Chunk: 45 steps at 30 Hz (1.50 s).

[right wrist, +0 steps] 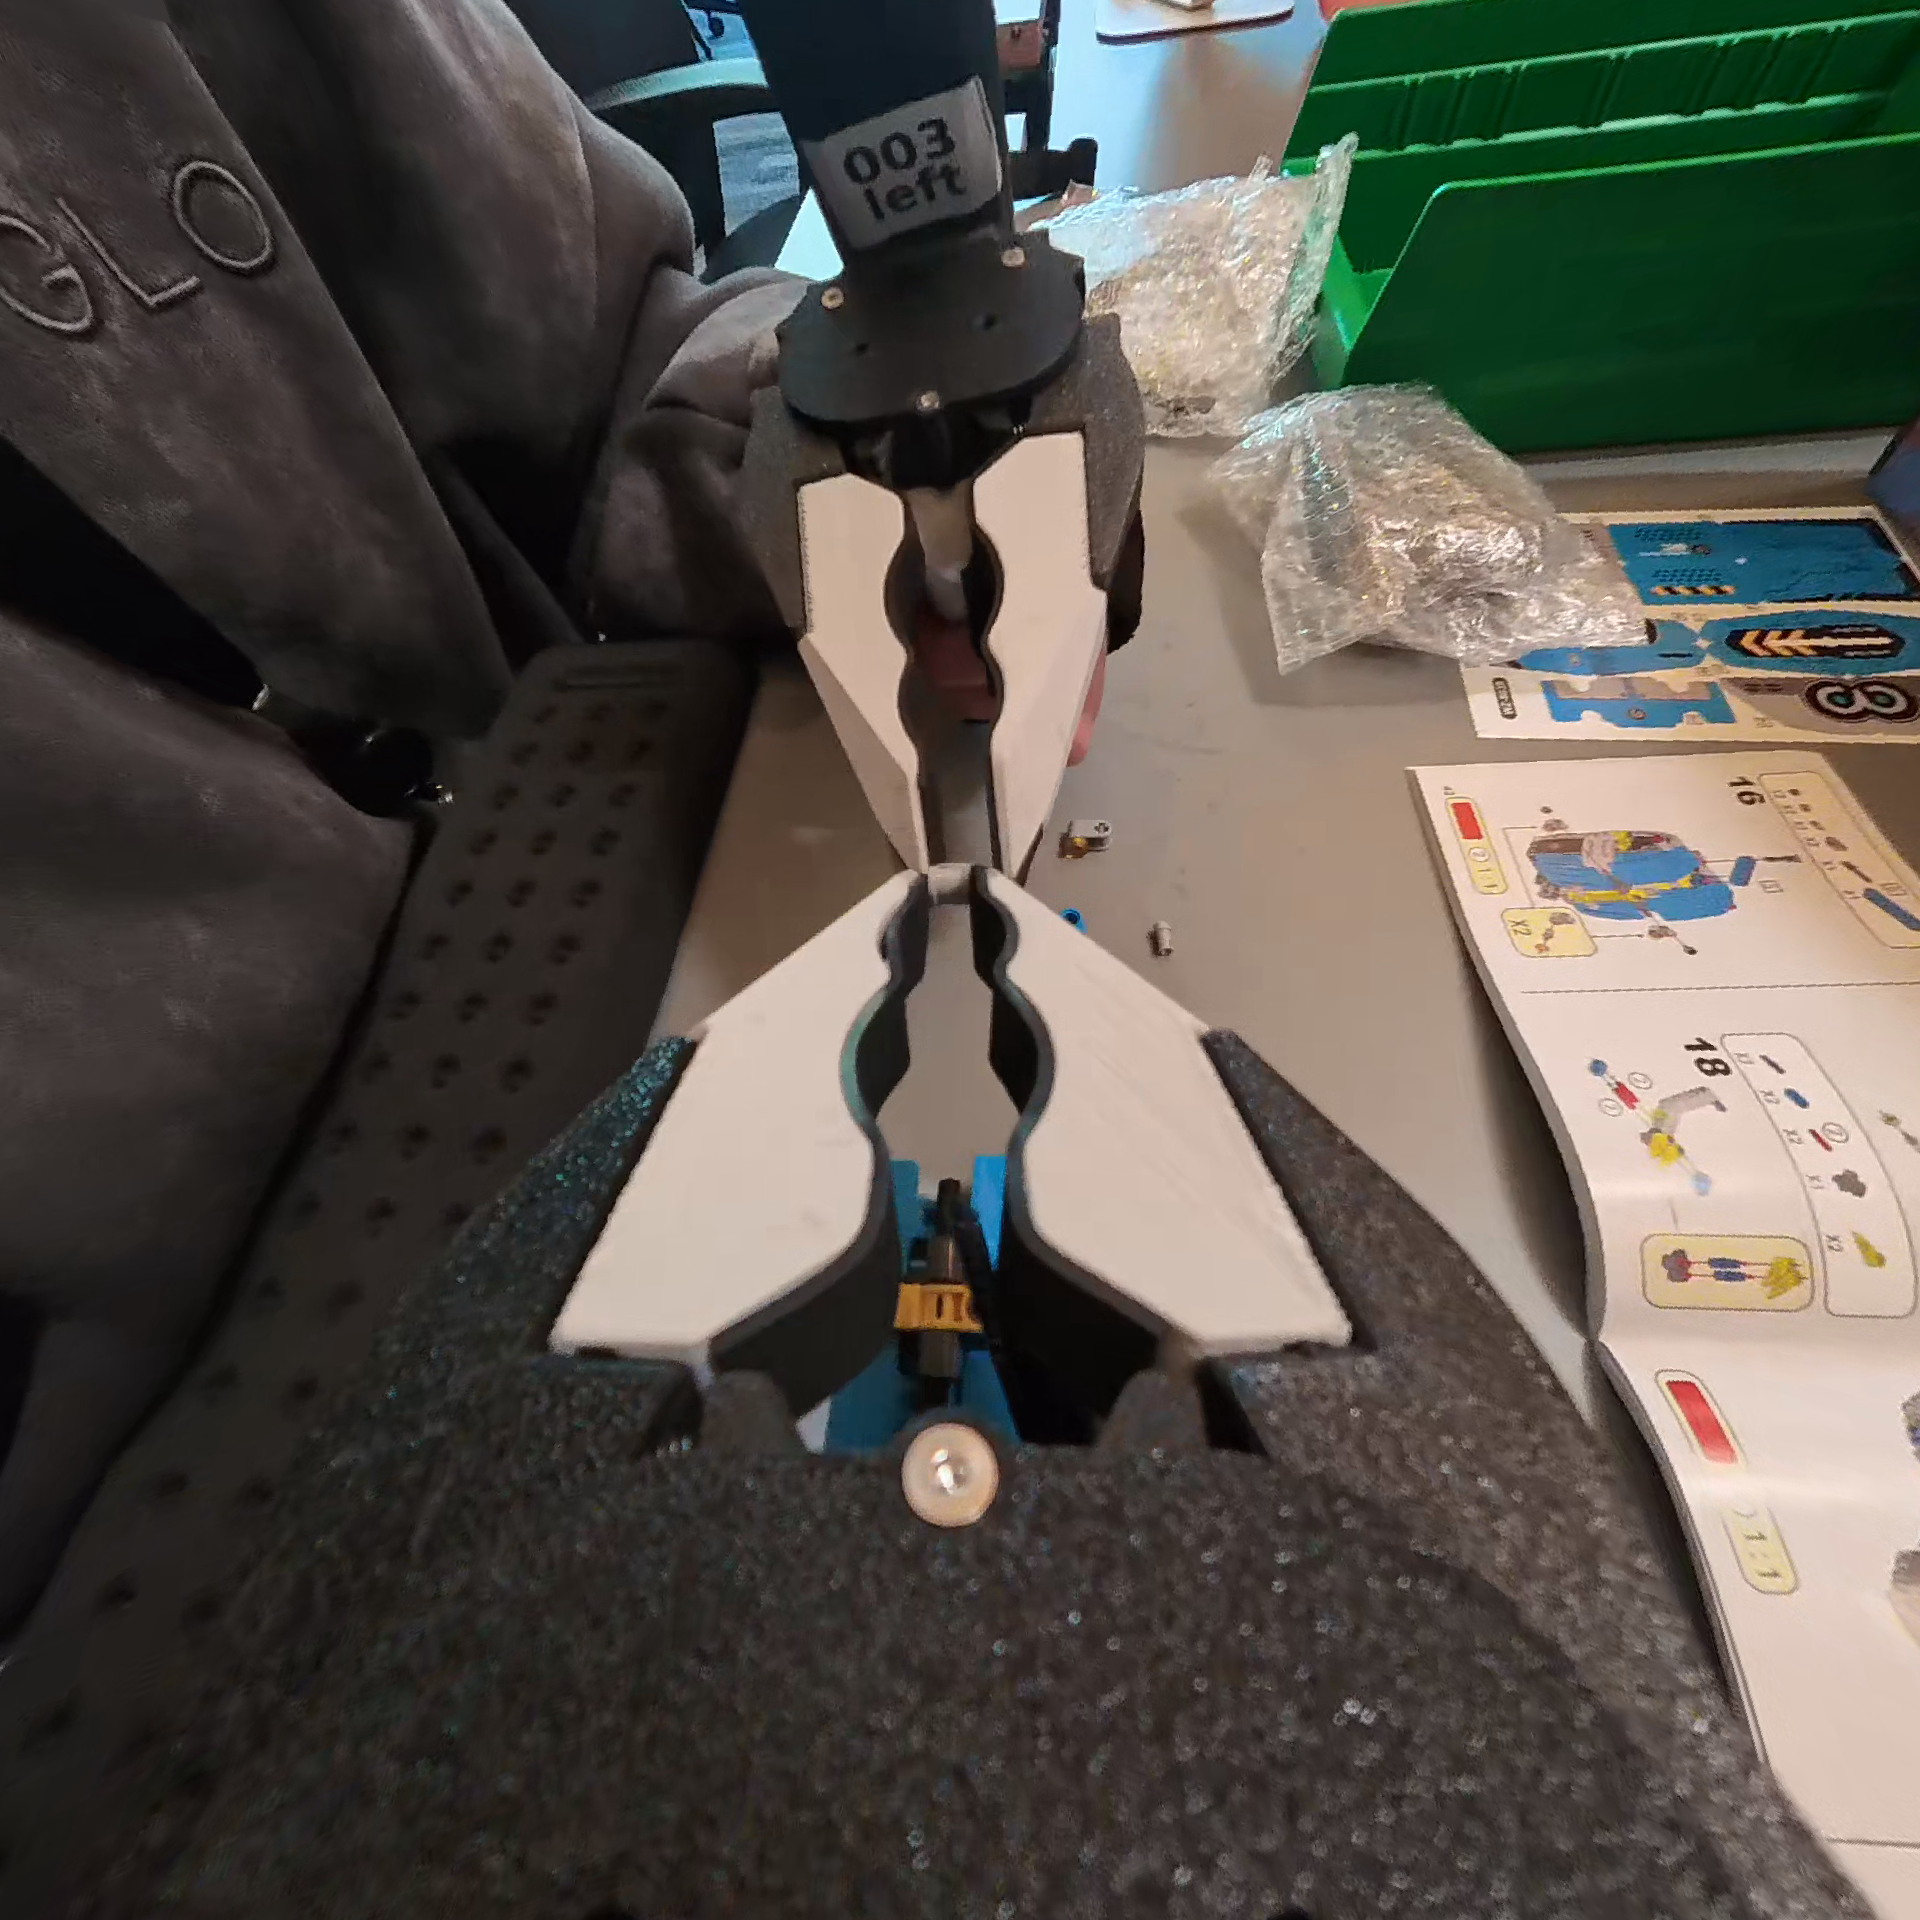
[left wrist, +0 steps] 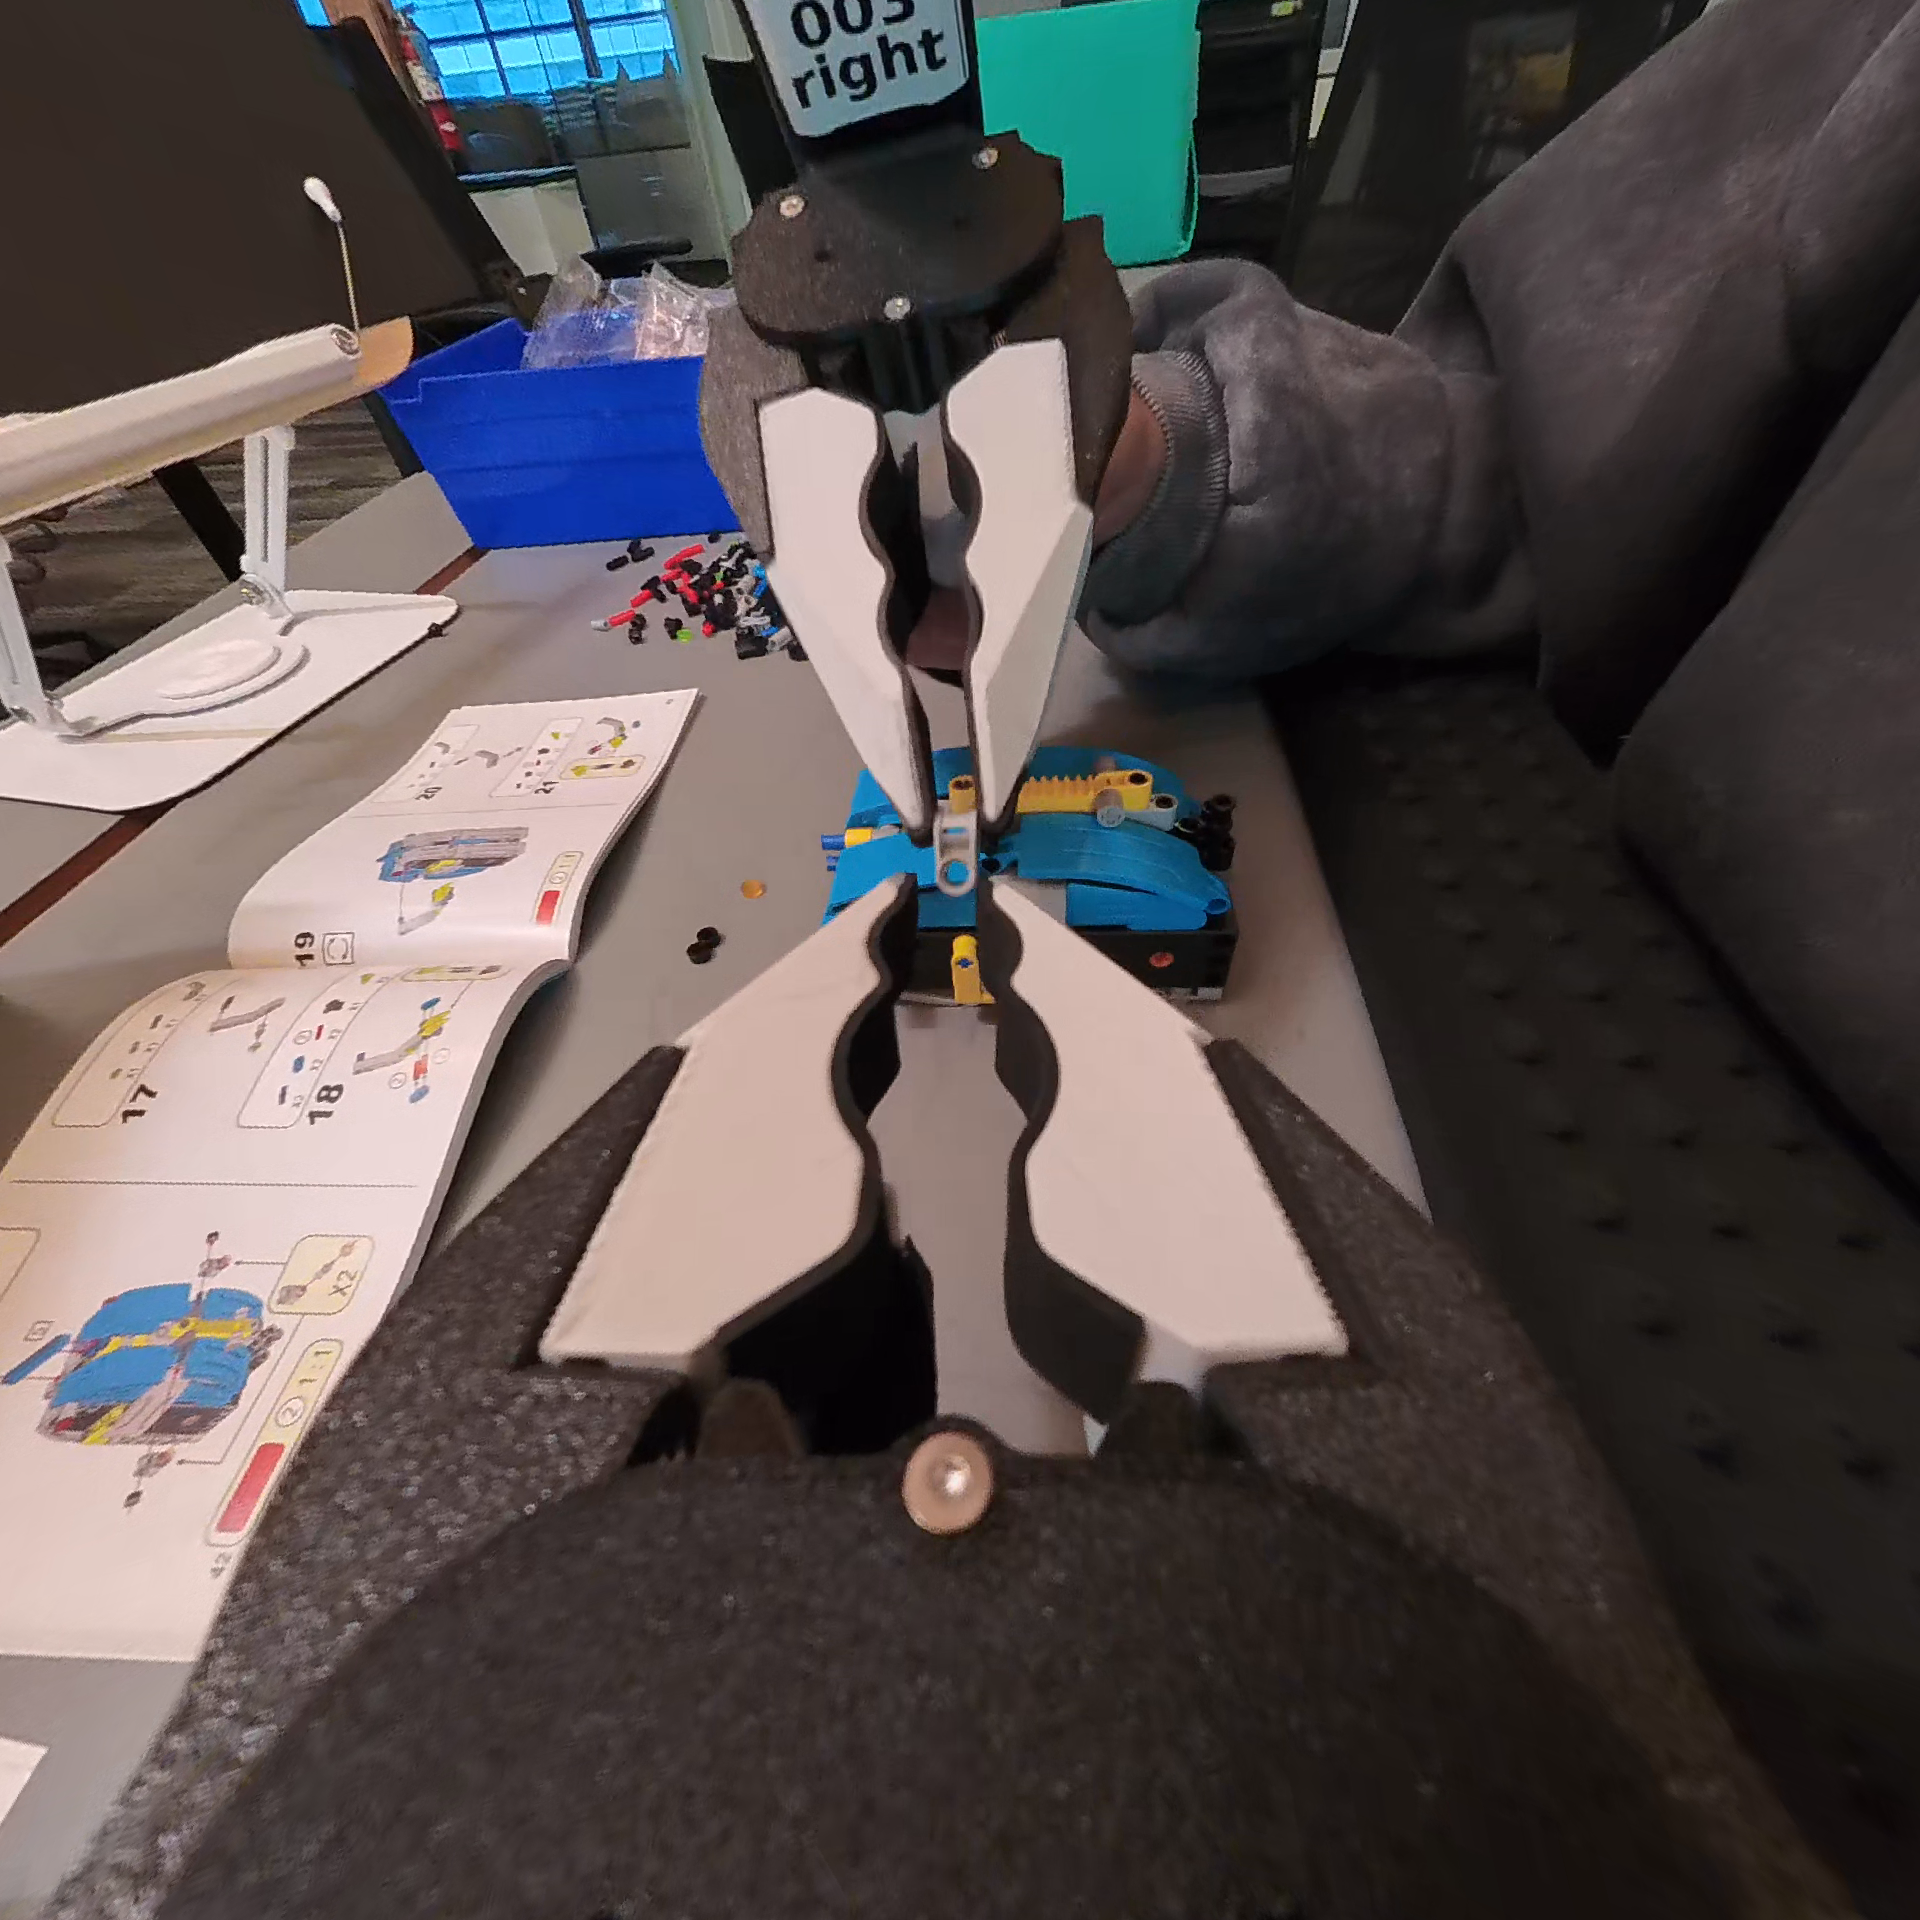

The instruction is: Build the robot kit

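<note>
Pinching grey connector (left wrist: pixel 955 850), right gripper (left wrist: pixel 954 826) — tips closed

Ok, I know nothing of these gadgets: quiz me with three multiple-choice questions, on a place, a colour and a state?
1. The open booklet lies: A beside the brick model on the table; B under the model; C on the floor.
2. The model's curved panels are: A red; B blue; C green.
3. The grey piece over the model is: A lying flat; B pinched by the right gripper; C broken.
Answers: A, it lies flat beside the model; B, the panels show blue; B, the gripper's tips close on it.
</note>
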Each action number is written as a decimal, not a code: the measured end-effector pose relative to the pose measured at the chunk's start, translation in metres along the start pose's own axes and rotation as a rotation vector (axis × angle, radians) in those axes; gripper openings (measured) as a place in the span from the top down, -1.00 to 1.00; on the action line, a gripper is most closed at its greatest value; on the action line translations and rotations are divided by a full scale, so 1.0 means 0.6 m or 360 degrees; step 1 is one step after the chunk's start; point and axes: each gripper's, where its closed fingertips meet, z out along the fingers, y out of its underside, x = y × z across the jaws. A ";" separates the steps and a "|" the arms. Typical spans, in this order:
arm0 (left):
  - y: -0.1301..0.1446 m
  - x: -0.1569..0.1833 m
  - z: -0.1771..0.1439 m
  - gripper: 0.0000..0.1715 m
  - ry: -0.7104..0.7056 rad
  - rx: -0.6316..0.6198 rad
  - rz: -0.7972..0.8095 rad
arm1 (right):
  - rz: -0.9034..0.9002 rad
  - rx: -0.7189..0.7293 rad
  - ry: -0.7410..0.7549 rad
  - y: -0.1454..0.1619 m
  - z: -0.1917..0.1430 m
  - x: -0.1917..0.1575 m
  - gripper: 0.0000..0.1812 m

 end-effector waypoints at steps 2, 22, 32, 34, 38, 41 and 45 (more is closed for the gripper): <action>0.000 0.002 0.001 0.88 0.0008 0.0000 -0.0004 | -0.0002 -0.0027 0.0005 0.005 0.002 0.001 0.92; 0.044 -0.146 -0.066 0.92 -0.0610 -0.0141 -0.0039 | 0.0266 -0.0544 0.0814 0.175 -0.105 0.182 0.83; 0.040 -0.145 -0.075 0.92 -0.0497 -0.0053 -0.0149 | 0.0275 -0.0589 0.0708 0.188 -0.074 0.168 0.82; 0.044 -0.142 -0.073 0.92 -0.0473 -0.0067 -0.0138 | 0.0282 -0.0551 0.0701 0.181 -0.080 0.164 0.83; 0.072 -0.155 -0.070 0.92 -0.0498 -0.0187 -0.0158 | 0.0298 -0.0209 0.0457 0.099 -0.051 0.148 0.86; 0.075 -0.183 -0.086 0.92 -0.0594 -0.0169 -0.0240 | 0.0319 -0.0344 0.0187 0.062 0.006 0.132 0.78; 0.078 -0.223 -0.120 0.92 -0.0761 -0.0127 -0.0343 | 0.0127 -0.0783 0.0023 0.065 0.089 0.113 0.79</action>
